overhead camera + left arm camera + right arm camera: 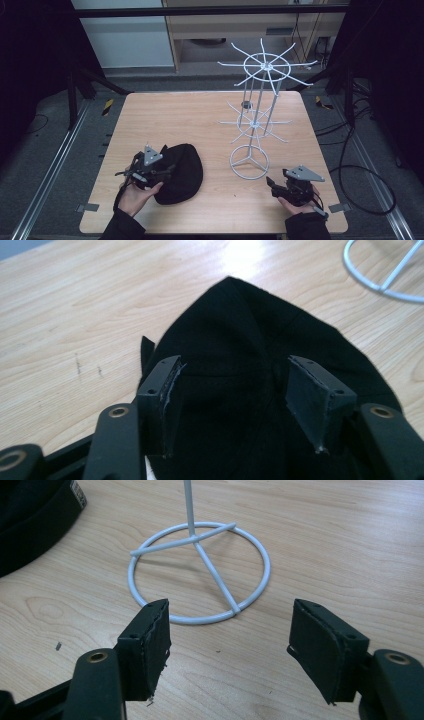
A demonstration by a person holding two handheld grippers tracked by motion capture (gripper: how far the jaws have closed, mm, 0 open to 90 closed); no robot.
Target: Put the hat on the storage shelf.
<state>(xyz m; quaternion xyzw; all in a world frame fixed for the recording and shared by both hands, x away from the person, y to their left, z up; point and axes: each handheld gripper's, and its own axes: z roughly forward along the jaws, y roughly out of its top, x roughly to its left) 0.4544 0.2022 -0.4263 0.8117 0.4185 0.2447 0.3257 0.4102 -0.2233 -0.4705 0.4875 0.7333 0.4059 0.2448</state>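
Left gripper view: fingers (165,395) spread over black cap (260,350), nothing pinched; w/ right gripper (230,650) also spread, pinch the cap's edge, not crown.

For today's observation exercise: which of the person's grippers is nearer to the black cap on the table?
Left. The left gripper is right over the black cap, jaws open on either side of its cloth. The right gripper sits across the table, beside the white wire stand.

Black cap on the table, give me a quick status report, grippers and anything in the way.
Left gripper open over black cap, not gripping. Right gripper open, empty, facing white wire rack. Cap flat on table. Nothing blocking.
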